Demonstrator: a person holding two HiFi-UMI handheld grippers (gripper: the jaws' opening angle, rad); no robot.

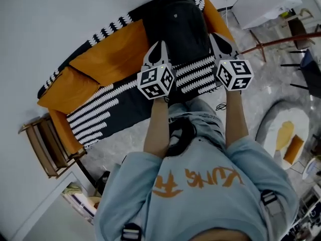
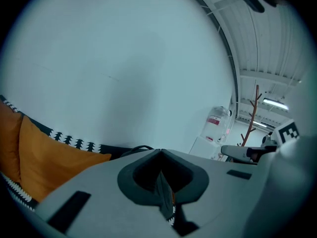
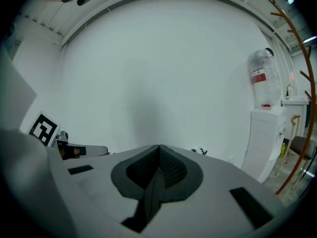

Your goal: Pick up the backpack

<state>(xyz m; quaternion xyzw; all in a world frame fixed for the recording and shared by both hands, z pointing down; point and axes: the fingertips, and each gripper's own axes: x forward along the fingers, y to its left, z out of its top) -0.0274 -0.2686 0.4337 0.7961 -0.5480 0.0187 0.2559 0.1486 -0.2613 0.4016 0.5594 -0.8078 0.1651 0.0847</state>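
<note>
The black backpack (image 1: 175,24) stands upright on the sofa seat, leaning against the backrest between orange cushions (image 1: 113,54). My left gripper (image 1: 160,44) reaches over the backpack's left side and my right gripper (image 1: 215,36) over its right side; whether either touches it I cannot tell. Both are shut with nothing between the jaws. In the left gripper view the shut left gripper (image 2: 161,155) points at the white wall above the sofa, with a dark looped strap (image 2: 133,149) just past it. The right gripper (image 3: 159,150) faces the same bare wall.
The sofa's black-and-white patterned cover (image 1: 100,109) runs down to the floor. A wooden side table (image 1: 45,144) stands at the sofa's left end. A water dispenser (image 3: 265,133) and a brown coat stand (image 3: 297,83) are at the right. A pale round mat (image 1: 286,129) lies on the floor.
</note>
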